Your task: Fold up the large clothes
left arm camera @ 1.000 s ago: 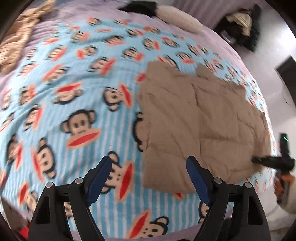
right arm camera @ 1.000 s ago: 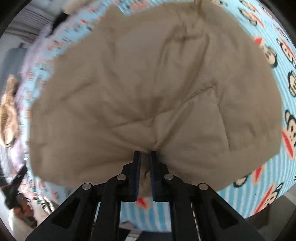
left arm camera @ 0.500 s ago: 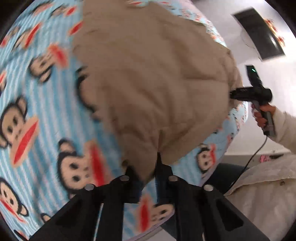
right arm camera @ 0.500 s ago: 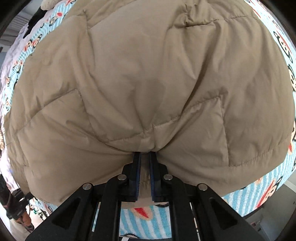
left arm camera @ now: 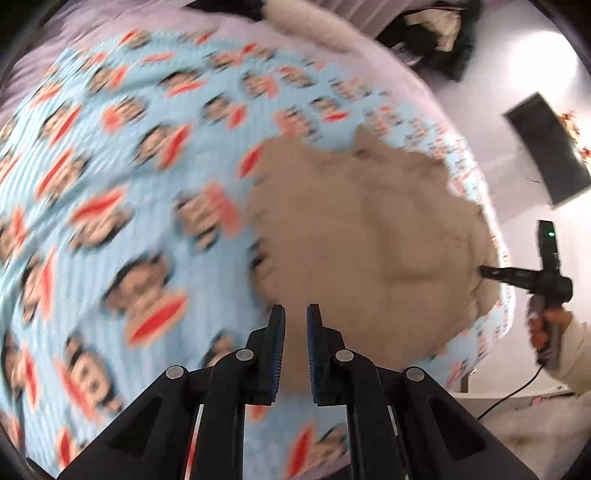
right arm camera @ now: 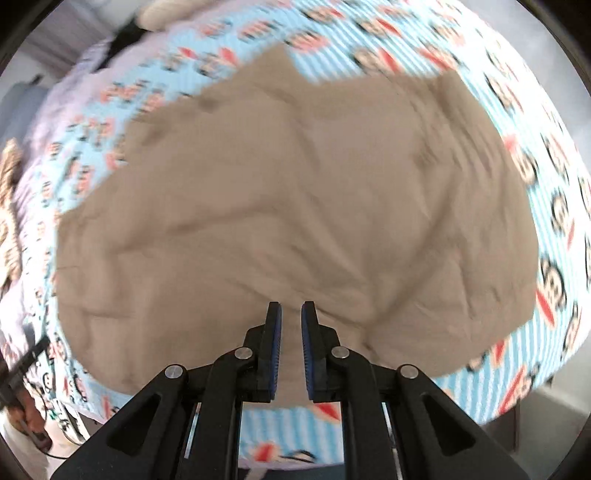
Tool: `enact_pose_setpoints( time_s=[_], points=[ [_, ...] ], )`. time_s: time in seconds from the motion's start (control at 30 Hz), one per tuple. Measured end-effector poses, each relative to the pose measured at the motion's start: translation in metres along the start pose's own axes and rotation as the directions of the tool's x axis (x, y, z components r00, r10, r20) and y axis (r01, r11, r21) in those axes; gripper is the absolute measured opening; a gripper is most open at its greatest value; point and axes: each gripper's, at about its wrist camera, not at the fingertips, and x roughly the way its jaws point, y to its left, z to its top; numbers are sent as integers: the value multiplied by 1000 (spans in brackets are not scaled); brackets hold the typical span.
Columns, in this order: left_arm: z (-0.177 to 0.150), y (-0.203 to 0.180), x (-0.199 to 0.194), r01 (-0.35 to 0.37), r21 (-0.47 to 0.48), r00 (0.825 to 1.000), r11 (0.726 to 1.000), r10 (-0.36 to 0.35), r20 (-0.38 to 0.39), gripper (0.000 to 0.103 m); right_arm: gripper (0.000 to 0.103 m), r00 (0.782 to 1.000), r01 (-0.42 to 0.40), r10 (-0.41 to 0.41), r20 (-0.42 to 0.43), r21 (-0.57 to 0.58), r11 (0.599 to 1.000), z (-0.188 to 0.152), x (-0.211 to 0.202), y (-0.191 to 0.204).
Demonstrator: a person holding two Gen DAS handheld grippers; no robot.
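Observation:
A tan quilted jacket (left arm camera: 362, 236) lies folded on a blue monkey-print bedsheet (left arm camera: 110, 177). In the left wrist view my left gripper (left arm camera: 295, 317) is shut on the jacket's near left corner, with tan cloth between its blue pads. In the right wrist view the jacket (right arm camera: 295, 192) fills most of the frame and my right gripper (right arm camera: 291, 314) is shut on its near edge. The right gripper also shows in the left wrist view (left arm camera: 487, 272), pinching the jacket's right edge. Both views are blurred by motion.
The sheet (right arm camera: 546, 206) runs to the bed's right edge. Dark clothes (left arm camera: 432, 33) and a pale pillow (left arm camera: 314, 26) lie at the far side of the bed. A black panel (left arm camera: 546, 147) hangs on the white wall. A tan patterned cloth (right arm camera: 7, 199) lies at far left.
My left gripper went from open above the sheet to shut on the jacket's corner. Both grippers have pulled back with the cloth, so more sheet shows around the jacket.

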Motion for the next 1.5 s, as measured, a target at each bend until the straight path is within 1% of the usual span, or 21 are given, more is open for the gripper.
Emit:
enact_pose_setpoints(
  time_s=[0.03, 0.1, 0.2, 0.3, 0.47, 0.5, 0.57, 0.6, 0.63, 0.77, 0.83, 0.93, 0.97, 1.1, 1.27, 1.3, 1.33, 1.37, 1.4, 1.43, 1.5],
  points=[
    [3, -7, 9, -8, 10, 1000, 1000, 8, 3, 12, 12, 1000, -13, 13, 10, -20, 1000, 4, 1, 13],
    [14, -26, 46, -78, 42, 997, 996, 79, -24, 12, 12, 999, -34, 34, 0, -43, 998, 12, 13, 30],
    [17, -23, 99, -230, 74, 968, 970, 236, -85, 12, 12, 1000, -4, 2, -26, -84, 996, 15, 40, 57],
    [14, -8, 110, -237, 22, 965, 971, 238, -111, 12, 12, 999, 6, -9, -47, -66, 998, 13, 61, 59],
    [18, -6, 86, -255, 8, 962, 967, 255, -95, 12, 12, 999, -22, 22, -49, -14, 1000, 16, 71, 48],
    [19, -5, 80, -259, -2, 963, 966, 258, -82, 17, 12, 999, -25, 24, -49, -7, 1000, 16, 72, 48],
    [21, -3, 69, -270, -22, 961, 963, 269, -62, 100, 12, 999, -25, 25, -48, 3, 1000, 15, 72, 46],
    [20, -3, 62, -286, -26, 958, 958, 286, -24, 101, 12, 999, -23, 23, -47, 6, 1000, 15, 72, 46],
    [24, 0, 63, -283, -21, 959, 959, 283, -17, 102, 12, 999, -21, 22, -47, 7, 1000, 15, 71, 45],
    [42, 13, 66, -233, -15, 972, 972, 233, -45, 102, 12, 999, -17, 17, -46, 8, 1000, 13, 71, 45],
    [53, 22, 77, -180, -15, 981, 984, 178, -79, 102, 12, 999, -16, 16, -47, 6, 1000, 13, 72, 46],
    [69, 37, 98, -36, -53, 988, 998, 28, -150, 102, 12, 999, -17, 17, -44, 9, 1000, 11, 71, 44],
    [76, 39, 104, 27, -61, 985, 998, -37, -167, 102, 12, 999, -19, 19, -43, 8, 1000, 11, 71, 44],
    [98, 26, 119, 161, -40, 964, 986, -166, -207, 102, 12, 999, -38, 38, -39, 13, 999, 9, 70, 40],
    [118, 16, 137, 171, -42, 947, 984, -176, -268, 102, 12, 998, -49, 50, -33, 29, 998, 8, 70, 34],
    [122, 18, 134, 170, -52, 947, 984, -178, -269, 96, 12, 998, -51, 52, -34, 34, 998, 8, 69, 33],
    [125, 20, 128, 172, -57, 948, 983, -181, -262, 76, 12, 998, -54, 55, -37, 39, 998, 8, 68, 32],
    [129, 22, 120, 198, -71, 942, 978, -210, -262, 64, 12, 997, -55, 57, -43, 40, 998, 8, 66, 32],
    [131, 23, 114, 227, -92, 934, 970, -243, -262, 44, 12, 997, -57, 59, -49, 38, 998, 9, 62, 32],
    [133, 22, 107, 240, -101, 931, 965, -259, -257, 33, 13, 997, -63, 64, -47, 31, 998, 10, 57, 33],
    [139, 14, 90, 236, -81, 937, 968, -249, -246, 25, 13, 997, -72, 72, 20, -8, 997, 11, 37, 36]
  ],
)
